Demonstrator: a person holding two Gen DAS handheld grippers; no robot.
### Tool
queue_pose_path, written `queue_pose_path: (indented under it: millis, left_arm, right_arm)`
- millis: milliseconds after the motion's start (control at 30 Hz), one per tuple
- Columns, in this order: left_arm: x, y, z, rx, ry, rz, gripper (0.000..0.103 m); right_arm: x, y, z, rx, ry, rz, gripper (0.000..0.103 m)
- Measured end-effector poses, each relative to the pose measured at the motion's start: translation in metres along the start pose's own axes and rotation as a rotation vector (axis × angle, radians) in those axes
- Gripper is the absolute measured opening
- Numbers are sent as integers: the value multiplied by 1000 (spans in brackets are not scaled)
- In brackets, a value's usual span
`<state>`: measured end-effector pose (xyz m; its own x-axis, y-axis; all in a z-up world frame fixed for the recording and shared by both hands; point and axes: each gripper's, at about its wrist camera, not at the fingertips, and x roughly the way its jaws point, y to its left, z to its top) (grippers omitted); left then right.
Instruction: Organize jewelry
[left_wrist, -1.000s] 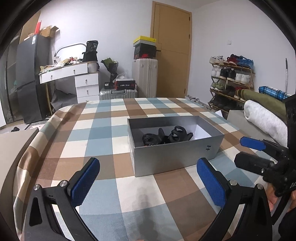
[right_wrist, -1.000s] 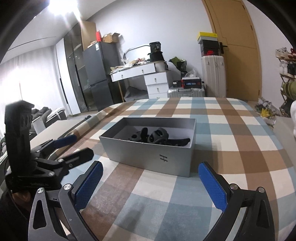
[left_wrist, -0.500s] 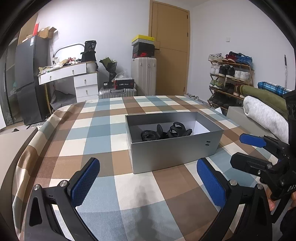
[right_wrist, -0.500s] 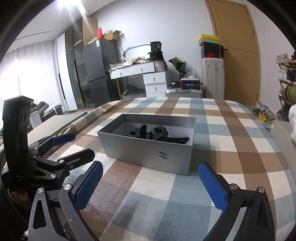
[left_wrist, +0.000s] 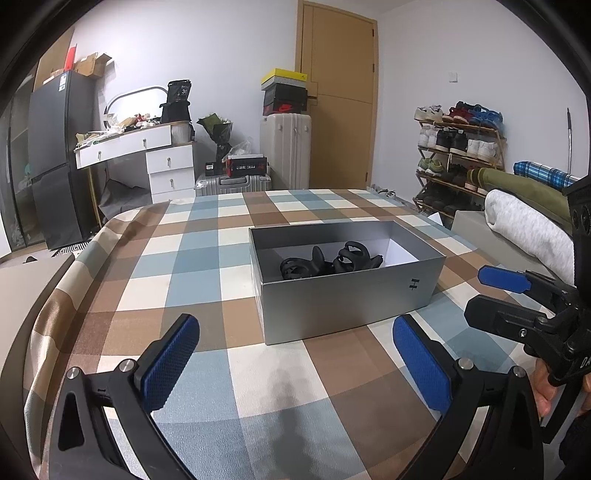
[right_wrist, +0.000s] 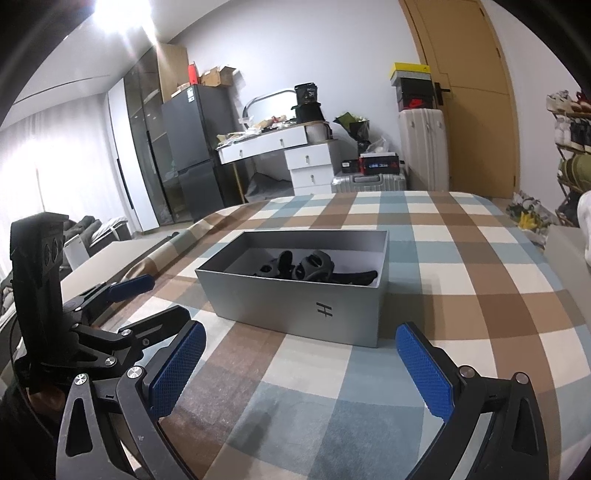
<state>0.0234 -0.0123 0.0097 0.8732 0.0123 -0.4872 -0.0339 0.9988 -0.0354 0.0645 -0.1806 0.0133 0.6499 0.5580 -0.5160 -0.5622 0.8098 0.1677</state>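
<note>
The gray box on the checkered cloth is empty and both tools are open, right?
Not quite. The gray box isn't empty: black looped items lie inside, as the left wrist view shows. It does sit on the checkered cloth, and the left tool and right tool are open.

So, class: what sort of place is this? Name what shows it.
Most likely a lived-in bedroom or studio flat: a shoe rack, a white dressing table, suitcases by the door, and a fridge.

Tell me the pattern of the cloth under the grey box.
Checked cloth in brown, blue and cream; clearest in the left wrist view.
</note>
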Motion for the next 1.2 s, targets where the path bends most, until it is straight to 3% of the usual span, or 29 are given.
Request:
queue_pose_path:
  millis: [1200]
  left_arm:
    - [0, 2, 1, -9, 0, -11, 102]
  right_arm:
    - [0, 0, -1, 7, -1, 4, 103]
